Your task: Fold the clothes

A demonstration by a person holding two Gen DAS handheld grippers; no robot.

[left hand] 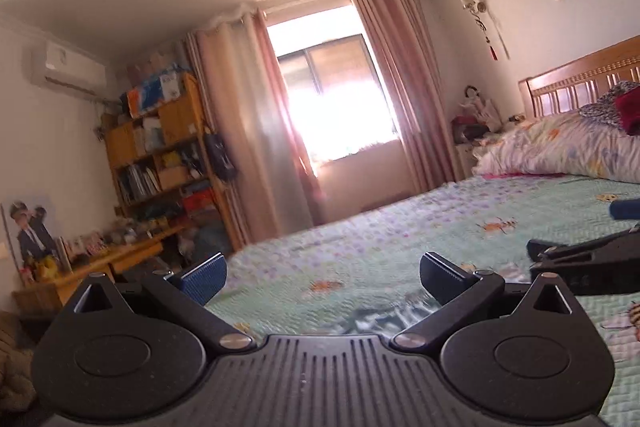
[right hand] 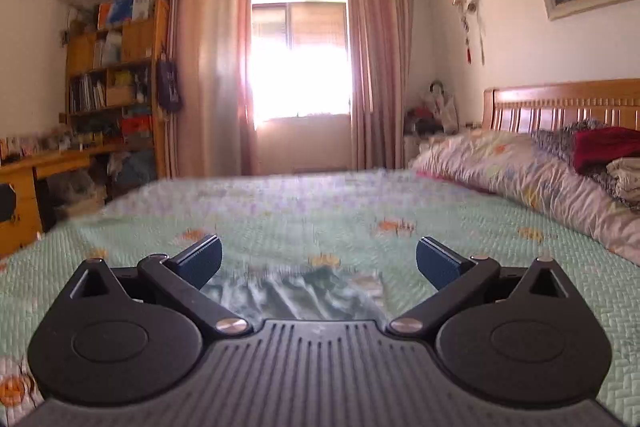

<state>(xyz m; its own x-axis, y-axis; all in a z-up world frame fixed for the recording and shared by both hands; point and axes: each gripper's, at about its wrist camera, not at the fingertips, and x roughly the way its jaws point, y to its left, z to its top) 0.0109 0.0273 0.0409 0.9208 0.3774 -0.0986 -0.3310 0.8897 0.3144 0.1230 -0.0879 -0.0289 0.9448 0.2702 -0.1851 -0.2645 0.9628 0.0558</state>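
Note:
My left gripper (left hand: 323, 277) is open and empty, low over the green quilted bedspread (left hand: 380, 247). A dark teal patterned garment (left hand: 380, 319) lies on the bed just in front of and under it. My right gripper (right hand: 319, 261) is open and empty too, with the same teal garment (right hand: 296, 295) lying between and below its fingers. The right gripper's black body (left hand: 584, 263) shows at the right edge of the left wrist view. A small blue cloth item (left hand: 624, 209) lies on the bed beyond it.
A folded floral quilt (right hand: 520, 171) lies by the wooden headboard (right hand: 560, 103), with piled clothes, one red (right hand: 604, 143), on top. A wooden desk and bookshelf (right hand: 116, 75) stand left of the bed. Curtains frame a bright window (right hand: 298, 67) ahead.

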